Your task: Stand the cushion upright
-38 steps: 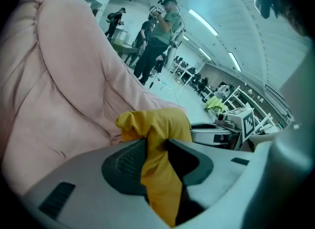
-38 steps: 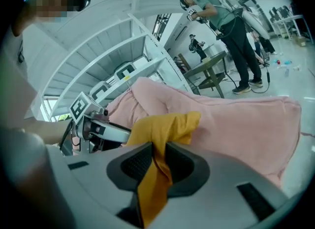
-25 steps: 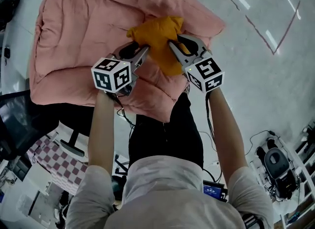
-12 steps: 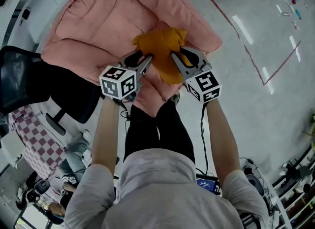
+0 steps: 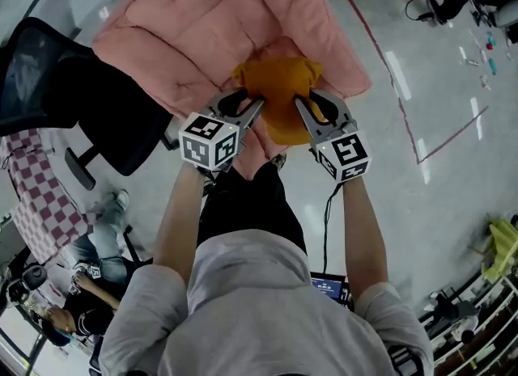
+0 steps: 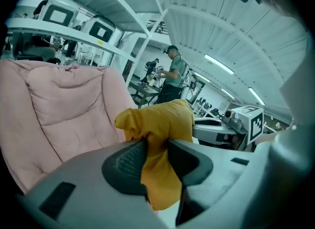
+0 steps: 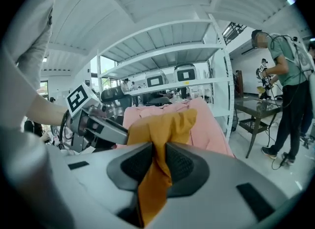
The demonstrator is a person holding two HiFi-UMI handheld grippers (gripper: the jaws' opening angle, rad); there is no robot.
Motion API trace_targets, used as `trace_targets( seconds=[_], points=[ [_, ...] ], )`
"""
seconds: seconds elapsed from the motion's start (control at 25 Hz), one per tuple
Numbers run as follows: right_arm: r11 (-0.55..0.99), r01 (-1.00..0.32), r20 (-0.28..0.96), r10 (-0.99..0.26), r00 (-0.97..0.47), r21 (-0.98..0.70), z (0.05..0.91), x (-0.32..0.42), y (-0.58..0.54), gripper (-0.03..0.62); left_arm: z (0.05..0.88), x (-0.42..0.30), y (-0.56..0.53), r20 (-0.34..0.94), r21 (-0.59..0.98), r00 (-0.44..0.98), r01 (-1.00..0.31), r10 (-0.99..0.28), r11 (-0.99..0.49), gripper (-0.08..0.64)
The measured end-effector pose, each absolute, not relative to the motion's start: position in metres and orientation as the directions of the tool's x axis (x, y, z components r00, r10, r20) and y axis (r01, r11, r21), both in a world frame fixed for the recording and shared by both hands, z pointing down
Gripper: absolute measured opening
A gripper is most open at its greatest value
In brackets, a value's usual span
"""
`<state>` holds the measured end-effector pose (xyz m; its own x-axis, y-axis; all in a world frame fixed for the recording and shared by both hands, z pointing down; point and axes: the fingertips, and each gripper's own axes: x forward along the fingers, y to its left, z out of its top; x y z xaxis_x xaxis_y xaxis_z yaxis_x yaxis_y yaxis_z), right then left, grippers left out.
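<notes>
A pale workshop floor (image 5: 453, 204) crossed by a red tape line (image 5: 407, 116) lies below, with white shelving (image 7: 167, 50) along the far wall. The orange cushion (image 5: 279, 91) hangs clear of the floor, in front of the person's body and over the near edge of a large pink padded mat (image 5: 218, 27). It is pinched at both sides. The left tool (image 6: 156, 156) is clenched on a fold of its cloth at the left edge, the fabric bunched between the ribbed pads and drooping below them. The right tool (image 7: 158, 161) grips a thinner fold at the right edge, its pads close together on the cloth. The two tools face each other across the cushion. A black office chair (image 5: 89, 99) stands left of the mat, and a checked cloth (image 5: 36, 196) lies beyond it.
</notes>
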<state>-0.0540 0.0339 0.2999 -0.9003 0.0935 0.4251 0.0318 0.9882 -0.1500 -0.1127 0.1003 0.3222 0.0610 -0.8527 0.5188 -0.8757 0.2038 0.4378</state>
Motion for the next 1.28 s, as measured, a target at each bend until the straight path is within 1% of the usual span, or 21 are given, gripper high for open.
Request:
trace_targets(
  seconds=[0.32, 0.6, 0.92, 1.16, 1.28],
  points=[
    [0.991, 0.095, 0.439, 0.128, -0.889, -0.097, 0.256, -0.095, 0.073, 0.092, 0.280, -0.149, 0.143, 0.486, 0.455, 0.008, -0.856, -0.874, 0.246, 0.147],
    [0.984, 0.170, 0.417, 0.178, -0.892, -0.055, 0.234, -0.138, 0.097, 0.092, 0.257, -0.187, 0.171, 0.451, 0.431, -0.091, -0.849, -0.888, 0.306, 0.146],
    [0.942, 0.321, 0.397, 0.331, -0.856, -0.094, 0.243, -0.168, 0.088, 0.092, 0.262, -0.204, 0.170, 0.461, 0.400, -0.268, -0.788, -0.846, 0.468, 0.146],
    [0.887, 0.437, 0.388, 0.460, -0.798, -0.152, 0.262, -0.177, 0.065, 0.092, 0.277, -0.203, 0.153, 0.494, 0.381, -0.400, -0.699, -0.772, 0.605, 0.146],
    [0.858, 0.489, 0.374, 0.510, -0.774, -0.156, 0.265, -0.184, 0.049, 0.092, 0.280, -0.204, 0.138, 0.493, 0.377, -0.448, -0.662, -0.746, 0.648, 0.146]
  ],
)
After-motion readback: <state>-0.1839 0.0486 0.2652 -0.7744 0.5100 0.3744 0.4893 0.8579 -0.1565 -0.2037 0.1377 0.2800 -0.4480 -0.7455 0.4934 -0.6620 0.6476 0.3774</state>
